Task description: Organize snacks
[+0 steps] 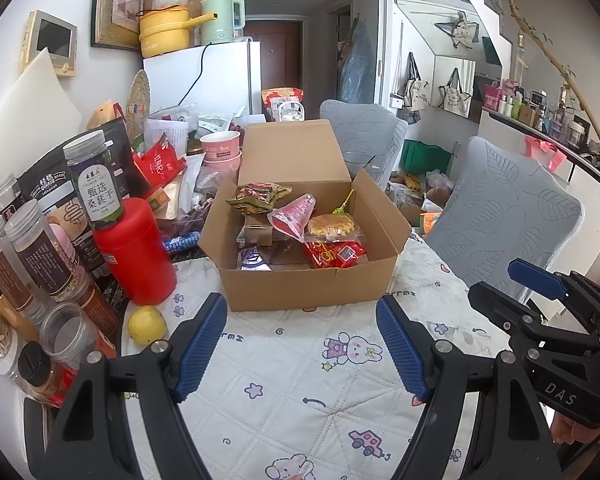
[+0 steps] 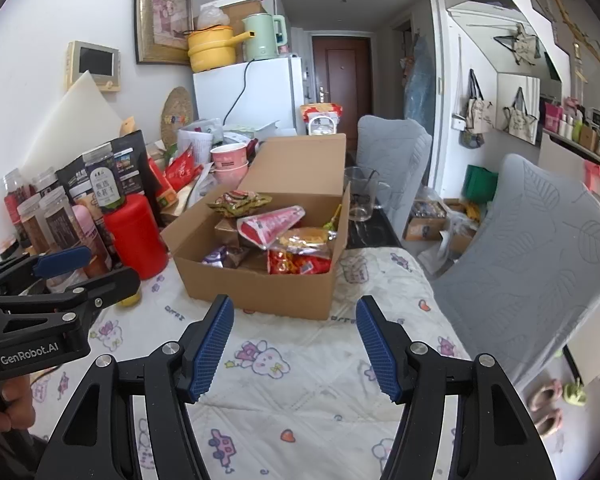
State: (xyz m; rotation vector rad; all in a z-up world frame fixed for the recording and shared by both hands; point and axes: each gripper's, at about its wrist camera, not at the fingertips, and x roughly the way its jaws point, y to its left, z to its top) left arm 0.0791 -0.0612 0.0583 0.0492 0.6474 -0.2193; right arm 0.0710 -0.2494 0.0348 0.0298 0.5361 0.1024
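A lived-in home, probably a small flat: fridge (image 1: 204, 76), kettle (image 1: 220, 18), framed picture (image 2: 164, 12), slippers (image 2: 546, 408) by the table.

A tall red plastic canister (image 1: 134, 250) stands on the quilted white tablecloth with cartoon rabbits (image 1: 300, 380), and a round yellow lemon (image 1: 147, 324) lies just beside it. Behind them, a yellow pot (image 2: 212, 50) and a pale green electric kettle (image 2: 262, 36) sit on top of the white refrigerator (image 2: 252, 92).

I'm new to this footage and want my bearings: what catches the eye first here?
An open cardboard box of wrapped snacks sits mid-table on a cartoon-print cloth. Left of it stands a red canister among crowded jars, with a yellow fruit in front. Both grippers, left and right, hover open and empty.
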